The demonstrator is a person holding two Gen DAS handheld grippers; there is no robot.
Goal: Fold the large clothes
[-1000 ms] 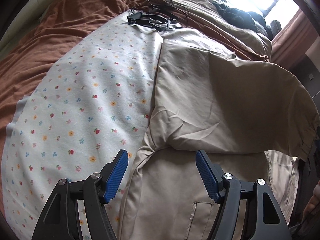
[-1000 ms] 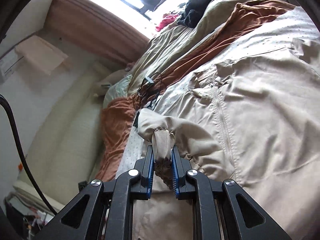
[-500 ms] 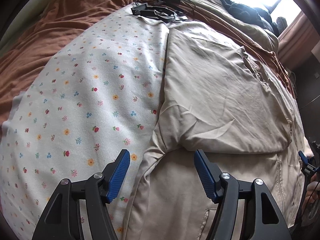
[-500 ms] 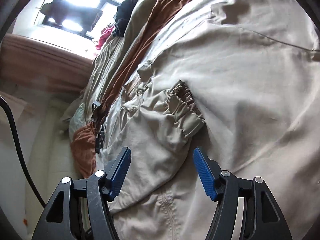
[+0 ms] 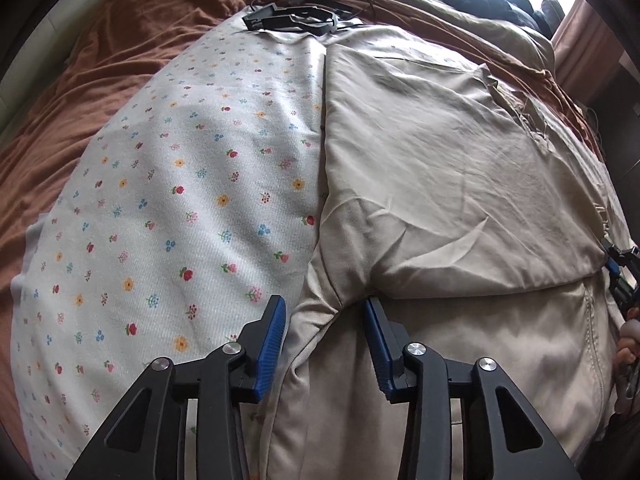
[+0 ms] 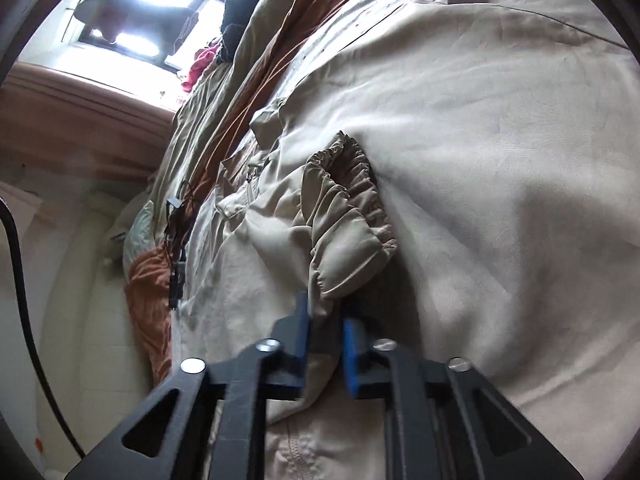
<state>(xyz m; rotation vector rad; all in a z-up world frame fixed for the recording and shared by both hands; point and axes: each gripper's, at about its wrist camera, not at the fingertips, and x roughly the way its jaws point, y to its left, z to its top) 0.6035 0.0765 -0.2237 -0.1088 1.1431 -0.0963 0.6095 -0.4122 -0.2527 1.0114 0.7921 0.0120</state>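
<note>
A beige jacket (image 5: 440, 184) lies spread on the bed, one sleeve folded across its body. My left gripper (image 5: 323, 302) points down at the armpit seam; its jaws are closing with a ridge of jacket fabric between them, and the pads are not pressing on it. In the right wrist view the sleeve's elastic cuff (image 6: 348, 204) rests on the jacket (image 6: 500, 160). Just below the cuff, my right gripper (image 6: 326, 308) is closing, its pads pinching the sleeve fabric. That gripper (image 5: 618, 268) and a hand (image 5: 628, 344) show at the right edge of the left wrist view.
A white flowered sheet (image 5: 180, 200) lies under the jacket, over a brown blanket (image 5: 120, 48). Black cables and a black frame (image 5: 296, 20) sit at the far end of the sheet. Dark and red clothes (image 6: 224, 44) pile near the window.
The right gripper brought the sleeve down onto the jacket, let go of the cuff, then closed again on the sleeve below it. The left jaws narrowed around the armpit seam.
</note>
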